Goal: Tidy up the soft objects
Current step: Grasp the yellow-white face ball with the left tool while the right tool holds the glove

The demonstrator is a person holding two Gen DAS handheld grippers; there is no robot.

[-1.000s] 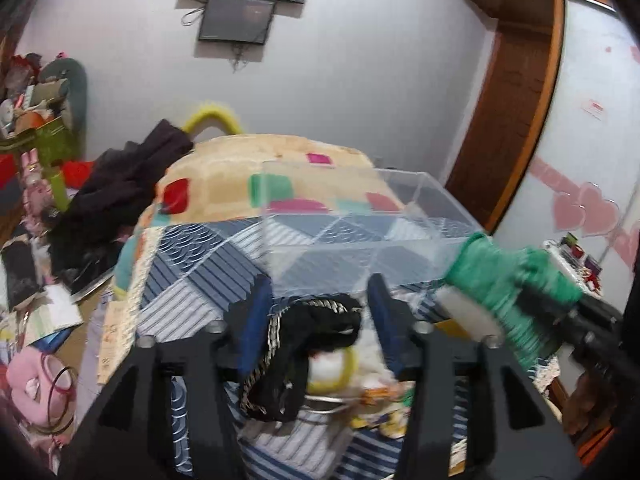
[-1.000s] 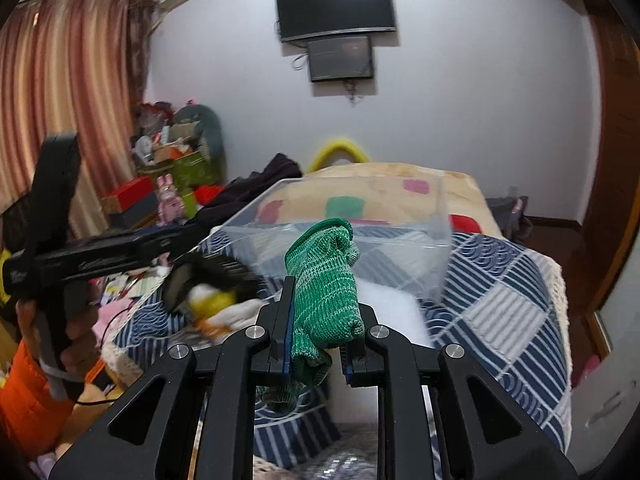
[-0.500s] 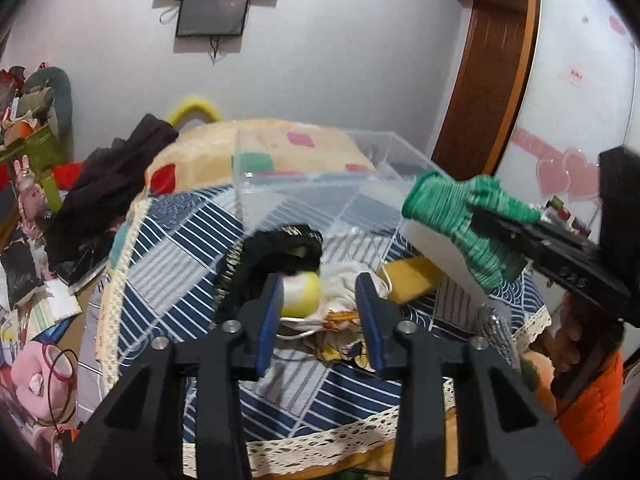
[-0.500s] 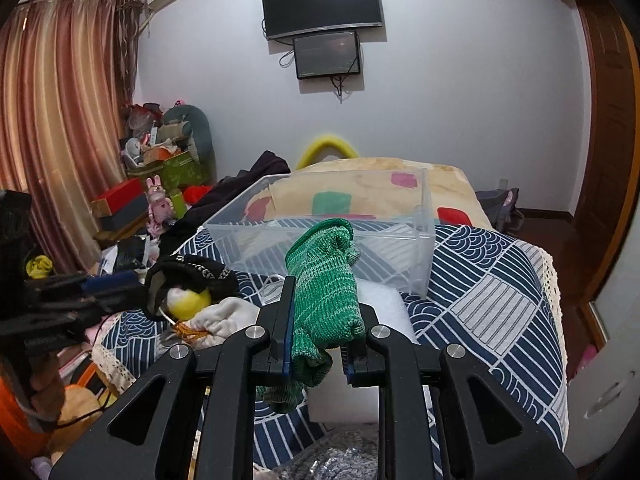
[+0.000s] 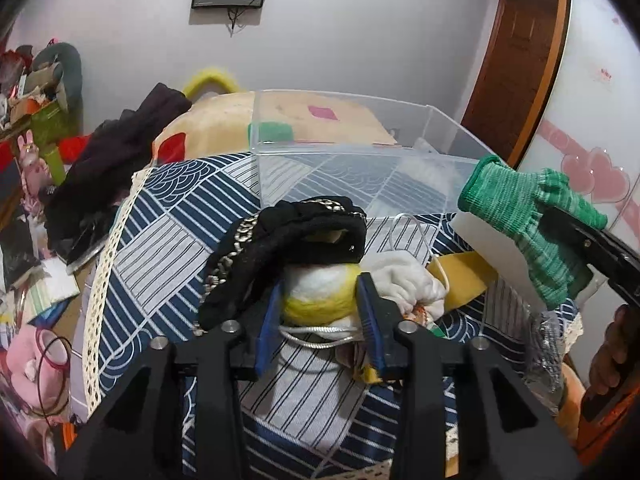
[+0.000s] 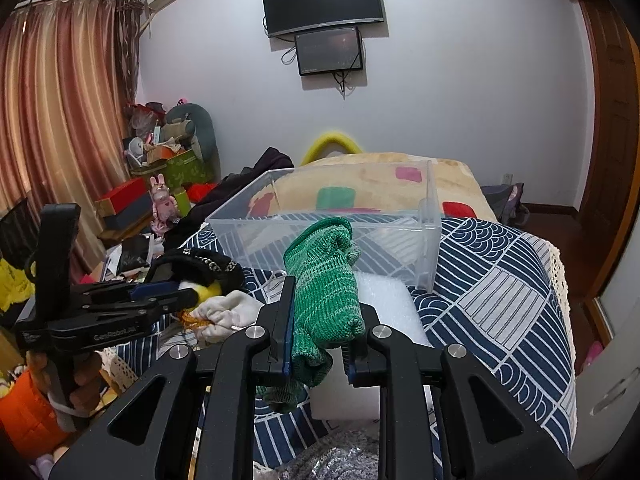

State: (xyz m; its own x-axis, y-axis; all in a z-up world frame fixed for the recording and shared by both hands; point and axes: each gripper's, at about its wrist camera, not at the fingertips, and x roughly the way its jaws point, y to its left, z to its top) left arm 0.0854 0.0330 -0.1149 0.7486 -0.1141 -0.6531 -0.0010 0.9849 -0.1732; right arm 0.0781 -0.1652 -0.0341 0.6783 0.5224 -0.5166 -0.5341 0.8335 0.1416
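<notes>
My left gripper is shut on a yellow-and-white fuzzy ball in a pile of soft things on the bed, under a black chain-trimmed fabric piece and beside a white cloth. My right gripper is shut on a green knit glove and holds it in the air in front of a clear plastic bin. The glove and bin also show in the left wrist view. The left gripper shows in the right wrist view.
A white foam block lies on the striped blue bedcover before the bin. A yellow flat piece lies right of the pile. Dark clothes lie at the bed's left. Clutter fills the floor on the left.
My left gripper has dropped into the pile and closed on the yellow-and-white ball. The right gripper keeps the green glove and has barely moved.
</notes>
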